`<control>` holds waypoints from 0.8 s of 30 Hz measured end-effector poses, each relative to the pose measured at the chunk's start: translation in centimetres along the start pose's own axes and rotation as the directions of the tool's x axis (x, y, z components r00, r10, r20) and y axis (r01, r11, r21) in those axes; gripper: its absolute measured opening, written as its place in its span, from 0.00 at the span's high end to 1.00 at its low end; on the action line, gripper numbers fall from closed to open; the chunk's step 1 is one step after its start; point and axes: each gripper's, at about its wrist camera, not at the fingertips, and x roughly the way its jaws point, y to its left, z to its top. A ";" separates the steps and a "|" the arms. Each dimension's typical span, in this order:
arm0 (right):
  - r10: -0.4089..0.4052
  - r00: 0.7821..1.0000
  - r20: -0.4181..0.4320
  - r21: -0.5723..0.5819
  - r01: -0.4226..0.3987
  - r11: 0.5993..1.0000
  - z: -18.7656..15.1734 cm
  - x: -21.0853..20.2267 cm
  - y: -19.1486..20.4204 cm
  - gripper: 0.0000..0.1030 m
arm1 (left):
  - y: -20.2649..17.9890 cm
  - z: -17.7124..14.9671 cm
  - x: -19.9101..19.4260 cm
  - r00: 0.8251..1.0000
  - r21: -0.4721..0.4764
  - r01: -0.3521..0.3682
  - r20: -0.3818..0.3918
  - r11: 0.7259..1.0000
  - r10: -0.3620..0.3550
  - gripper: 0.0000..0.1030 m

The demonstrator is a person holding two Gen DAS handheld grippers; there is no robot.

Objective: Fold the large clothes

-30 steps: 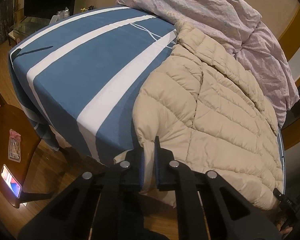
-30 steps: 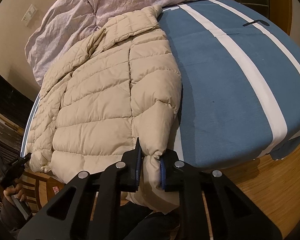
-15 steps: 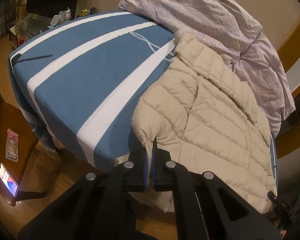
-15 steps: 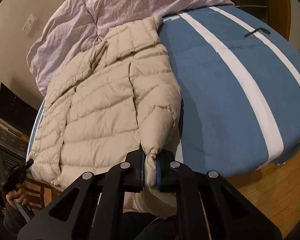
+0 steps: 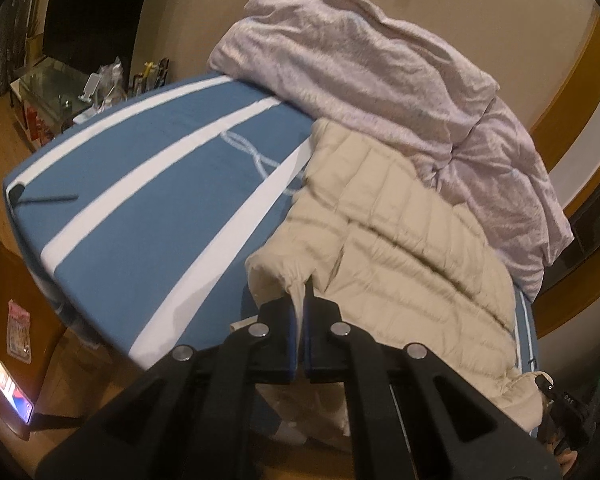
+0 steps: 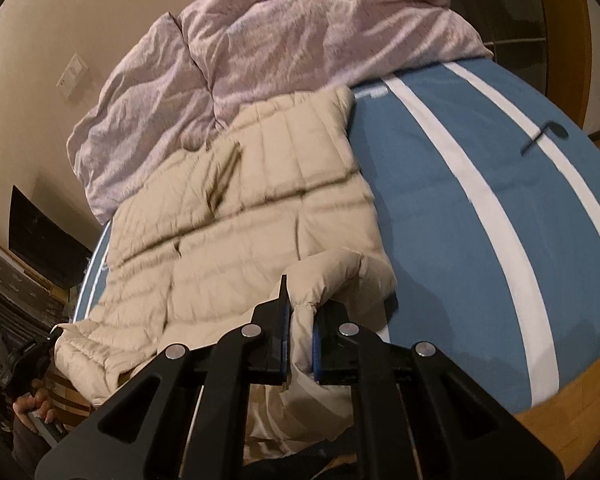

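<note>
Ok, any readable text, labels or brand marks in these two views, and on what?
None can be read.
White print on the blue striped sheet, beside the duvet: blurred.
Print on the pink packet: too small.
Lit phone screen: too small.

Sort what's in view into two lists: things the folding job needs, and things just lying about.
Job:
- beige puffer jacket
- left gripper, shut on its hem
- right gripper, shut on its hem

Lying about:
- lilac duvet
- blue striped bed cover
- lit phone
</note>
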 end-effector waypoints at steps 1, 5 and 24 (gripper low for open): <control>0.002 1.000 0.004 -0.004 -0.001 1.000 0.5 0.1 0.2 0.92 | -0.2 0.4 0.1 1.000 -0.001 0.003 0.004 1.000 -0.003 0.98; 0.005 1.000 0.013 -0.013 -0.005 1.000 2.1 0.8 0.8 0.92 | -1.1 2.1 0.6 1.000 -0.002 0.014 0.018 1.000 -0.014 0.98; 0.010 0.992 0.123 0.036 -0.014 0.999 11.6 4.5 1.8 0.92 | -7.7 13.4 8.3 0.998 0.096 0.028 0.048 0.995 -0.032 0.98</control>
